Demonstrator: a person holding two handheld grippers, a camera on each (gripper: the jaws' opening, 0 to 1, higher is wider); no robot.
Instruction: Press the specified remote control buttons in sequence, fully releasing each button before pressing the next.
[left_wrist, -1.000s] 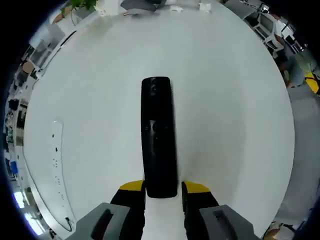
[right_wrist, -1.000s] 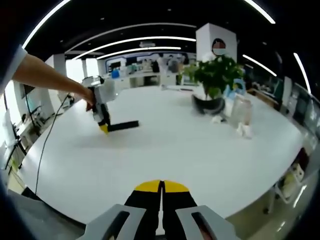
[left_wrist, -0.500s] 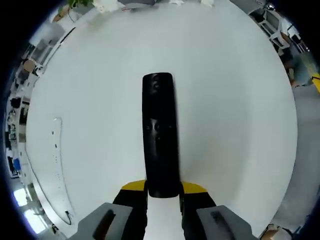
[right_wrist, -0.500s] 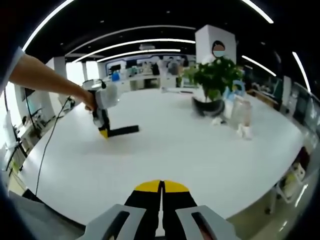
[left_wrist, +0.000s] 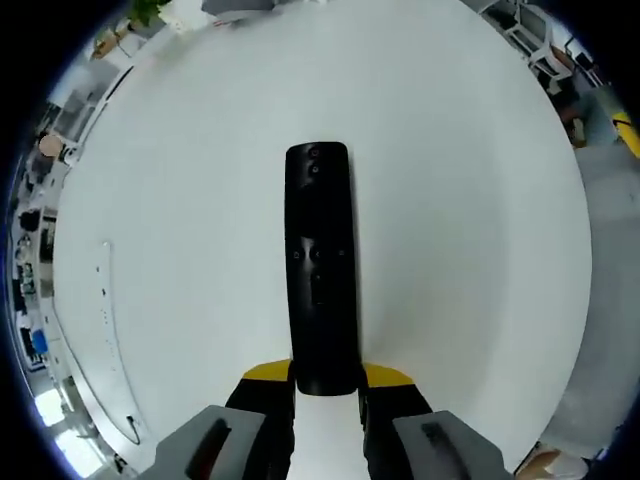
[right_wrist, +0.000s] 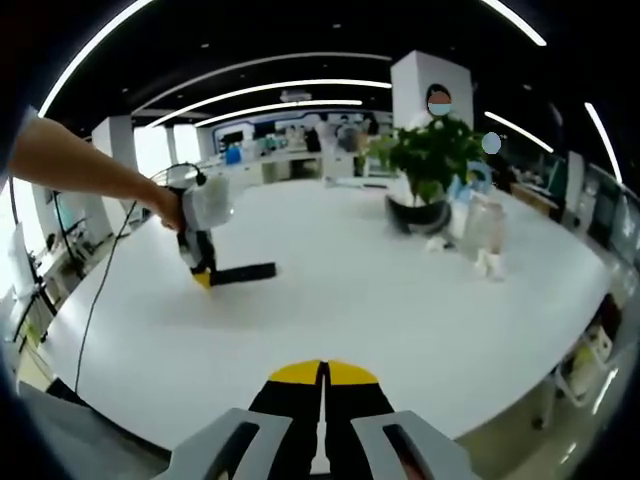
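- Remote lies flat on the white tabletop, its long axis running straight away from the left gripper.
- Left gripper jaws clamp the remote's near end; right gripper is clenched on nothing, well apart from the remote, so the left is far nearer.
- Plant stands on the tabletop, far from the remote.
- Left gripper view shows the remote's buttons; right gripper view shows a hand holding the left gripper.

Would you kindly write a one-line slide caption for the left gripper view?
Left claw straddling the near end of a black remote lying flat on a white table.
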